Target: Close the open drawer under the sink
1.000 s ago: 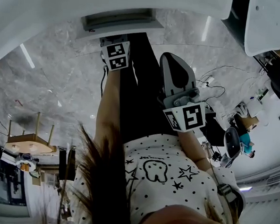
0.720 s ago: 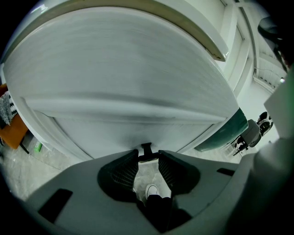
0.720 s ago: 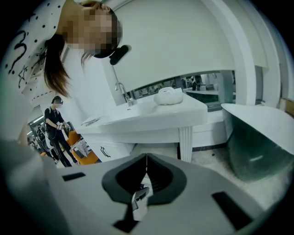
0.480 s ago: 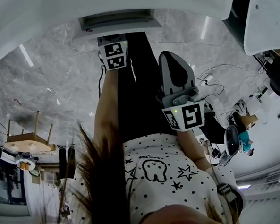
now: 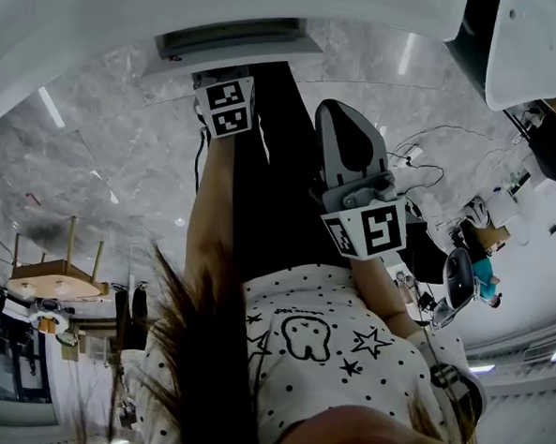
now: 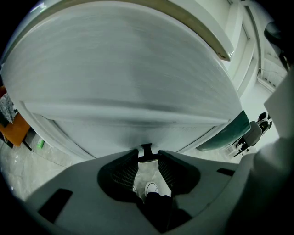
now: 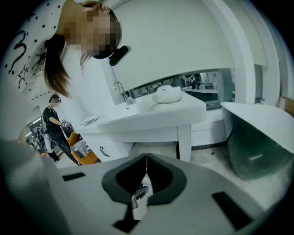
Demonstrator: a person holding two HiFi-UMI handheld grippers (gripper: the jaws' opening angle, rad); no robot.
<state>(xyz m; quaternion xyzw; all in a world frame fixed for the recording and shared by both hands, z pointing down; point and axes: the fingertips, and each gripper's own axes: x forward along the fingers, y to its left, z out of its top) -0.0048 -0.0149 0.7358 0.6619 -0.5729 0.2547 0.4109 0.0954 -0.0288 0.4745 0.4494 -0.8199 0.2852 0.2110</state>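
Observation:
In the head view the white drawer front [image 5: 238,37] with a dark slot lies at the top, above the marble floor. My left gripper's marker cube [image 5: 227,105] sits just below it, with the jaws hidden behind the cube. In the left gripper view the white drawer panel [image 6: 128,82] fills the picture right past my left gripper [image 6: 148,155], whose jaws stand a narrow gap apart with nothing held. My right gripper [image 5: 339,117] hangs beside my leg, away from the drawer. In its own view the right gripper [image 7: 146,158] has its tips touching, empty.
A wooden stool [image 5: 54,270] stands on the marble floor [image 5: 103,159] at left. The right gripper view shows a white sink counter [image 7: 151,114] with a faucet [image 7: 120,89], a cabinet below [image 7: 103,151], a greenish tub [image 7: 257,142] and another person [image 7: 53,124].
My left gripper's cube and the drawer front have both shifted slightly up and to the left in the head view. The right gripper has barely moved.

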